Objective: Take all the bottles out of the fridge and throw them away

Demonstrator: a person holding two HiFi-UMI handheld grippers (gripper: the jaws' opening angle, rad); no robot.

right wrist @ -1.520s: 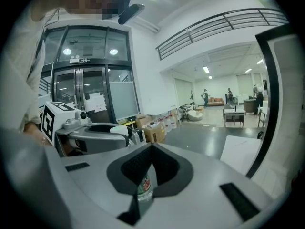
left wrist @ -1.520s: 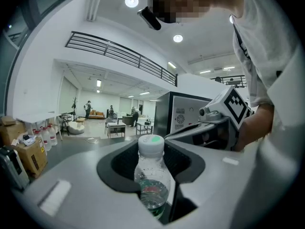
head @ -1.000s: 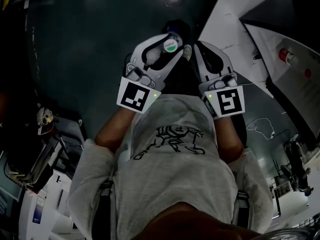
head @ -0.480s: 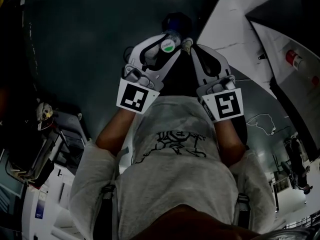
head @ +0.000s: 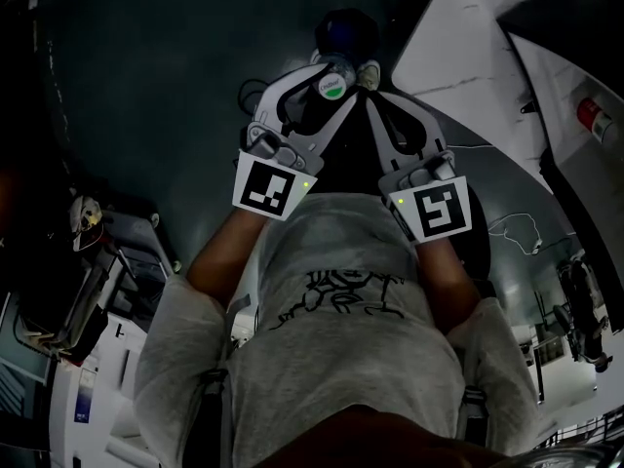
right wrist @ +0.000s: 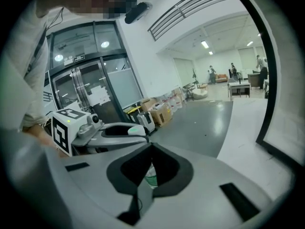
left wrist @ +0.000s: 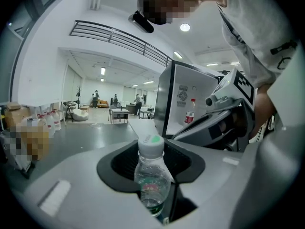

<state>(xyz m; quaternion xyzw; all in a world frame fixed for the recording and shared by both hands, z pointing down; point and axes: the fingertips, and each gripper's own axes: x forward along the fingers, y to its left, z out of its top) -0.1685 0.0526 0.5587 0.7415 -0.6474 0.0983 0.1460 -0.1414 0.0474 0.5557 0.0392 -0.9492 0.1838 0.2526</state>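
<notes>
A clear plastic bottle point(left wrist: 152, 180) with a white cap marked in green point(head: 332, 87) stands upright between the jaws of my left gripper point(head: 328, 74), which is shut on it. My right gripper point(head: 370, 74) is close beside it on the right, its tips meeting with nothing seen between them. In the right gripper view point(right wrist: 151, 146) a pale green-white patch shows through the hollow behind the tips; I cannot tell what it is. Beyond both grippers a dark round object point(head: 346, 29) sits on the floor. The white fridge point(left wrist: 190, 92) stands open with a red-labelled bottle point(left wrist: 190, 111) inside.
The fridge's white door point(head: 468, 57) fills the upper right of the head view, a red-capped bottle point(head: 593, 115) in it. Dark grey floor point(head: 166, 76) lies to the left. Boxes and white equipment point(head: 97, 291) stand at the left edge.
Both grippers have moved together away from the head camera, toward the dark round object, with the bottle still in the left one. The fridge door has slid toward the upper right.
</notes>
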